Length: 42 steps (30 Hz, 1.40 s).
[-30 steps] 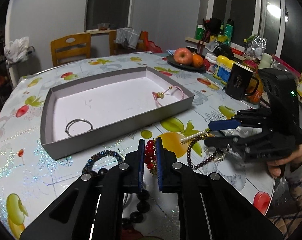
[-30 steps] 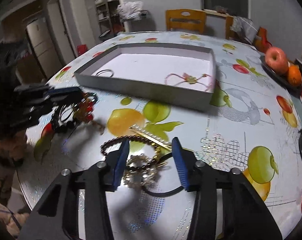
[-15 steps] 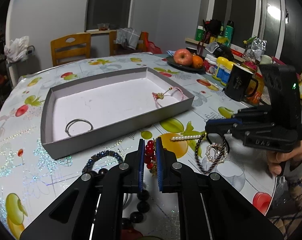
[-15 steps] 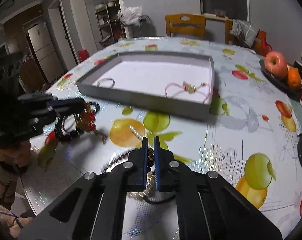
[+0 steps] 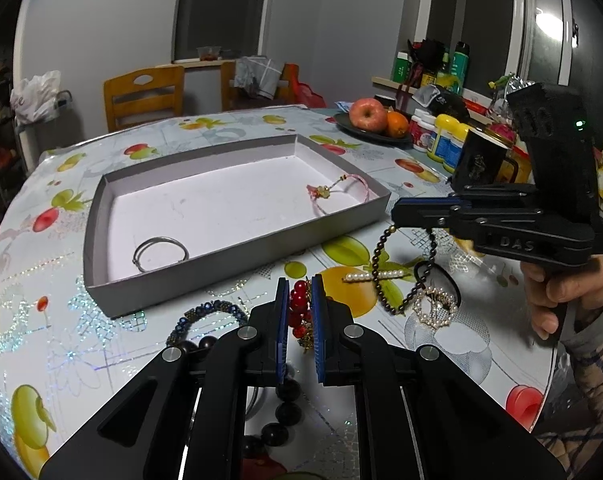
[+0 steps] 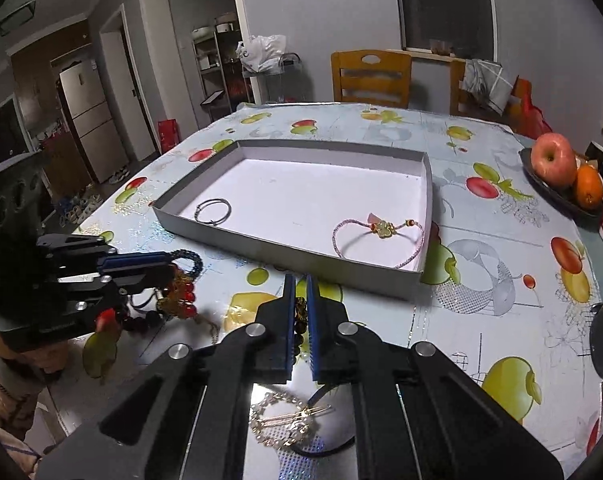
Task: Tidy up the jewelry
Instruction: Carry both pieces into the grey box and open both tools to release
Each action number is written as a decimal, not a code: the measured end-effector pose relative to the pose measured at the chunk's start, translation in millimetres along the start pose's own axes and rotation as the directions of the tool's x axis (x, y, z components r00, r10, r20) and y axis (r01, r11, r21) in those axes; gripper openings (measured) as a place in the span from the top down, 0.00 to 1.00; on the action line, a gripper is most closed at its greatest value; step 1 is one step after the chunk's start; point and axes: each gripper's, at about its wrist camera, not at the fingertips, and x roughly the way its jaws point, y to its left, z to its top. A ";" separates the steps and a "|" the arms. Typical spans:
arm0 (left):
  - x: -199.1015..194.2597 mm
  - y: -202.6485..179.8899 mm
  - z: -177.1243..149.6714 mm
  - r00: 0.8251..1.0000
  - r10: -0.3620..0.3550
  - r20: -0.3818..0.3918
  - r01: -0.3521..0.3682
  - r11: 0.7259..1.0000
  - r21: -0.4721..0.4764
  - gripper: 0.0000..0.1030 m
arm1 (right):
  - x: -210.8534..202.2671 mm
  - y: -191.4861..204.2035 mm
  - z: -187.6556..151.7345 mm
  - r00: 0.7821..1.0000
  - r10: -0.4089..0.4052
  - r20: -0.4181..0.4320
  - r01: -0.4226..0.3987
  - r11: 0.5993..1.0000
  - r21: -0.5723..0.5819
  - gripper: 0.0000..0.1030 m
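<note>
A grey shallow box (image 5: 237,252) (image 6: 285,246) holds a silver ring bangle (image 5: 160,253) (image 6: 212,210) and a pink cord bracelet (image 5: 337,196) (image 6: 377,240). My left gripper (image 5: 300,308) (image 6: 169,264) is shut on a red bead bracelet (image 5: 298,312) (image 6: 183,300) near the box's front wall. My right gripper (image 6: 299,300) (image 5: 395,216) is shut on a dark bead necklace (image 5: 381,272) (image 6: 300,316) and holds it above the table, its loop hanging down. A pearl hair clip (image 5: 373,276) and a pearl ring brooch (image 5: 435,306) (image 6: 281,420) lie below it.
A blue bead bracelet (image 5: 209,312) and large dark beads (image 5: 287,412) lie by my left gripper. A fruit plate (image 5: 371,118) (image 6: 561,172), jars (image 5: 445,140) and a black mug (image 5: 481,160) stand at the back right. The table edge (image 5: 549,392) runs near the right hand.
My right gripper shut on the dark bead necklace and lifted it off the table toward the box. The pearl clip and brooch stayed on the table. My left gripper stayed put.
</note>
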 end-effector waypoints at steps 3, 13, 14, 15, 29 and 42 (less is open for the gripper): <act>0.0 0.8 -0.3 1.000 0.000 0.003 0.000 1.000 0.002 0.89 | 3.2 -4.7 -1.2 1.000 0.009 -0.001 -0.009 1.000 0.024 0.95; -9.8 8.9 3.6 0.998 -0.062 0.000 0.062 0.997 -0.052 0.89 | -24.5 5.5 21.3 0.998 -0.005 0.067 0.006 1.000 -0.021 0.95; -13.9 11.9 6.1 0.998 -0.070 0.007 0.070 0.996 -0.061 0.89 | -27.9 7.9 24.6 0.997 -0.010 0.078 0.012 0.999 -0.034 0.95; -16.0 12.5 7.2 0.997 -0.071 0.010 0.072 0.995 -0.065 0.89 | -31.7 10.9 28.4 0.996 -0.013 0.091 0.017 0.999 -0.047 0.95; -43.1 40.9 56.6 0.995 -0.082 0.060 0.087 0.993 -0.078 0.89 | -29.1 22.4 60.6 0.991 0.005 0.135 0.008 0.995 -0.098 0.95; -3.7 73.5 93.7 0.996 -0.017 0.088 0.024 0.997 -0.077 0.89 | 3.9 12.6 83.9 0.986 0.017 0.165 -0.007 0.998 -0.063 0.95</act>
